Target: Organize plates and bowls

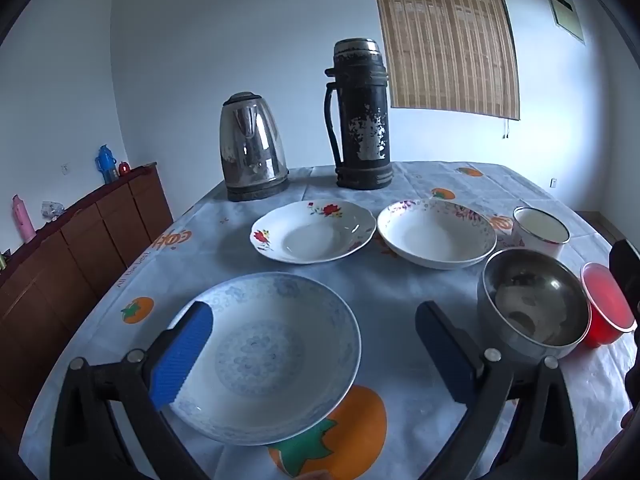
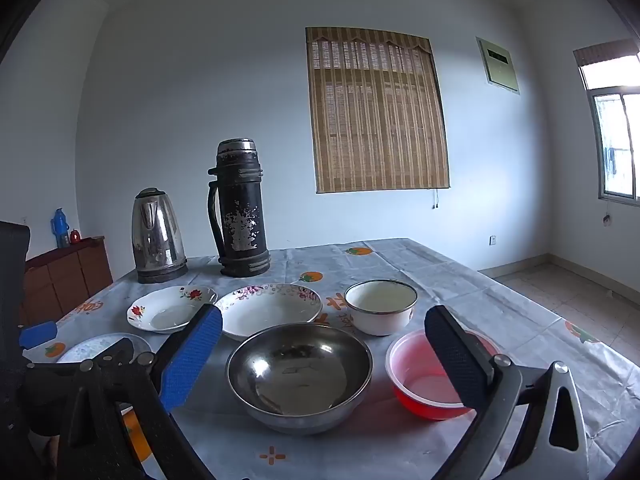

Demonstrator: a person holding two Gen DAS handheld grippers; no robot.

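Note:
My left gripper (image 1: 316,336) is open above a blue-patterned plate (image 1: 276,352) at the table's near left; its jaws stand wide, touching nothing. Behind it lie a red-flower plate (image 1: 314,232) and a purple-flower deep plate (image 1: 438,234). My right gripper (image 2: 324,344) is open and empty over a steel bowl (image 2: 300,376), with a red plastic bowl (image 2: 424,376) partly behind its right finger. A white enamel bowl (image 2: 380,306) stands further back. The steel bowl (image 1: 532,306) and red bowl (image 1: 606,306) also show in the left wrist view.
A steel kettle (image 1: 252,148) and a tall black thermos (image 1: 362,116) stand at the table's far edge. The table (image 1: 400,300) has a grey cloth with orange fruit prints. A brown sideboard (image 1: 80,240) runs along the left wall.

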